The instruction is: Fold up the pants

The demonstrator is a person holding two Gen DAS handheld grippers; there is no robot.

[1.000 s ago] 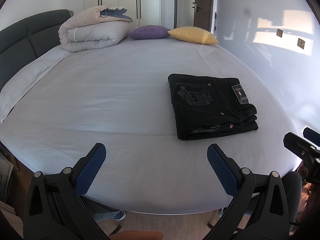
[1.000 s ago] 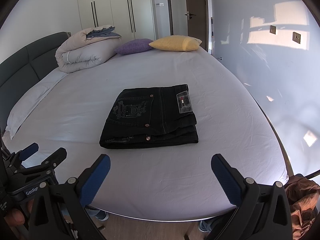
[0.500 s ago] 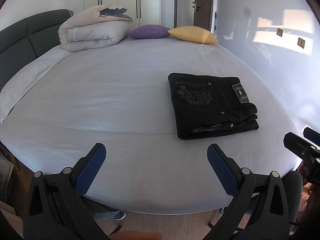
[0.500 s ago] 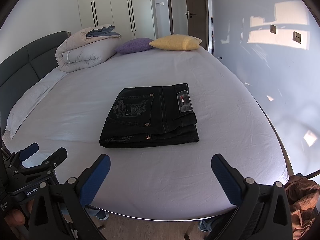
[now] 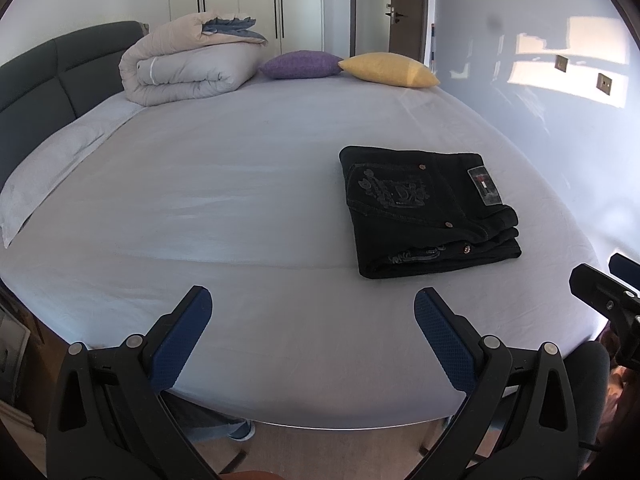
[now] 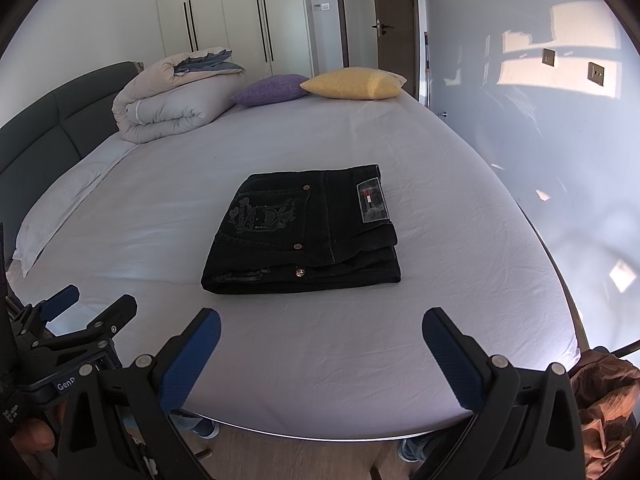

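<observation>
The black pants lie folded into a compact rectangle on the pale sheet of the bed, toward its near right part, with an embroidered back pocket and a waistband patch facing up and the stacked layers showing along the near edge. In the left wrist view the same pants sit to the right of centre. The right gripper is held above the bed's near edge, its blue-padded fingers spread wide and empty, well apart from the pants. The left gripper is likewise wide open and holds nothing. At the far end rest a rolled duvet, a purple cushion and a yellow cushion, beside a dark headboard.
</observation>
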